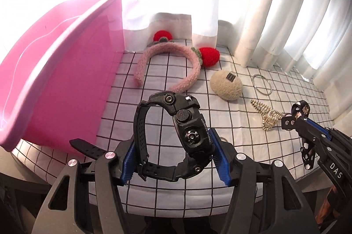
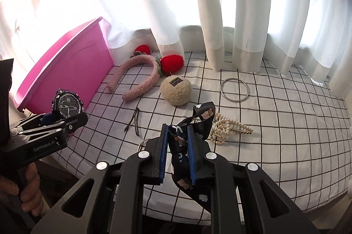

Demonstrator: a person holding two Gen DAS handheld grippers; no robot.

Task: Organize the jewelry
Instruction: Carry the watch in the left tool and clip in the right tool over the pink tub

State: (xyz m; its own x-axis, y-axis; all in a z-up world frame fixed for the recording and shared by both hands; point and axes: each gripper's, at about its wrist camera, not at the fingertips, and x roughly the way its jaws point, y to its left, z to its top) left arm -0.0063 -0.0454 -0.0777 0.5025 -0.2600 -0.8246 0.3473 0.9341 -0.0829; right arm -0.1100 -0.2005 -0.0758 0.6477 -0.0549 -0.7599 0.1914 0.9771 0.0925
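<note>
My left gripper is shut on a chunky black wristwatch, with the blue pads pressing its case and strap; the strap's tail sticks out left. In the right wrist view the watch shows its dial, raised above the table edge beside the pink bin. My right gripper is shut on a black printed ribbon that loops above the pads and hangs below them. From the left wrist view, the right gripper and ribbon sit at the right, above the table.
On the checked tablecloth lie a pink headband with red strawberries, a cream fluffy ball, a silver bangle, a pearl claw clip and a thin black band. White curtains hang behind. A hand grips the left handle.
</note>
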